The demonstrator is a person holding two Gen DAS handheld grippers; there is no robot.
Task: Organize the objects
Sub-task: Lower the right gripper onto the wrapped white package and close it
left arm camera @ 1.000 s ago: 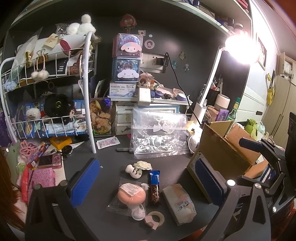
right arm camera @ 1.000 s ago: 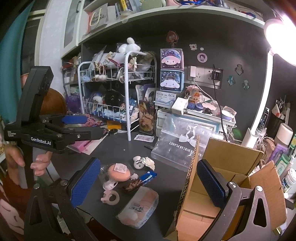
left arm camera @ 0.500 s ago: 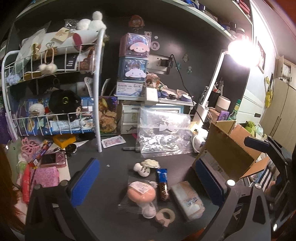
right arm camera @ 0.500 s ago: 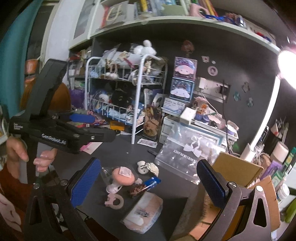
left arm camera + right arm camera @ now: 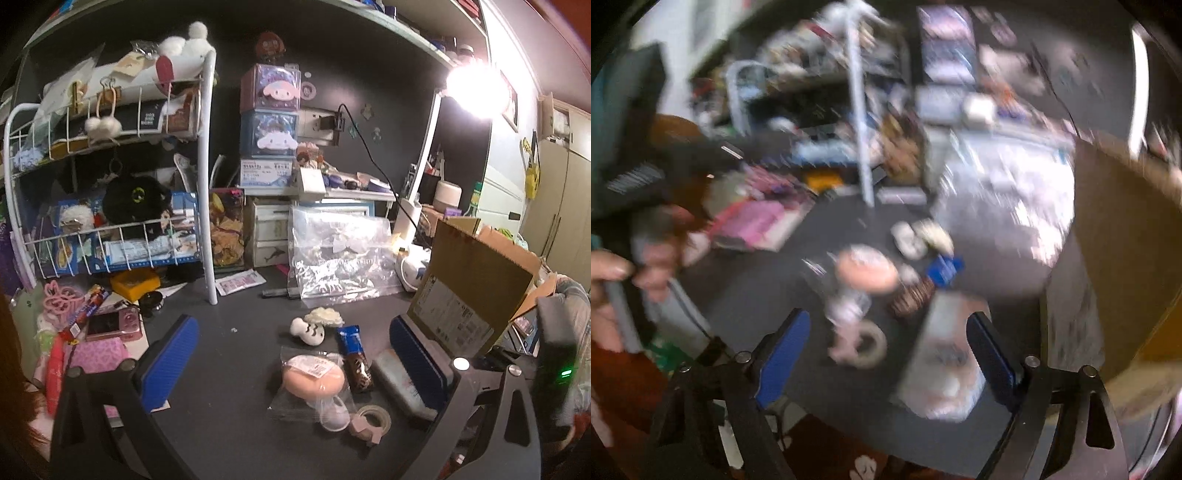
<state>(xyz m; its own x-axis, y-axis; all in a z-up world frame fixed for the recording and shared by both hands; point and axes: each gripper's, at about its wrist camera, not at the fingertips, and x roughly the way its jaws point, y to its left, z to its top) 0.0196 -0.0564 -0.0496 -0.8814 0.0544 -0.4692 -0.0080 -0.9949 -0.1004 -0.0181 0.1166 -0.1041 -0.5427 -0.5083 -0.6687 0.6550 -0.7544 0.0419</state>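
Hand-held gripper, left (image 5: 291, 365): jaws spread wide, empty, above the table (image 5: 229, 387). Hand-held gripper, right (image 5: 886, 365): jaws also apart, nothing between them; I read its view through heavy blur.

Items on table, near the cardboard box (image 5: 469, 288):
- pink mushroom toy in clear wrap (image 5: 313, 380)
- snack bar, blue and brown wrapper (image 5: 353, 358)
- tissue pack (image 5: 400, 384), lying against the box
- tape ring (image 5: 371, 422)
- white figurine (image 5: 308, 331)

Risks, as I judge them: crinkly wrap may slip from the pads; the items lie close together, so one grab may nudge its neighbours; the blurred right view makes aiming unreliable.

Writing: box shipping label and toy sticker are both illegible.
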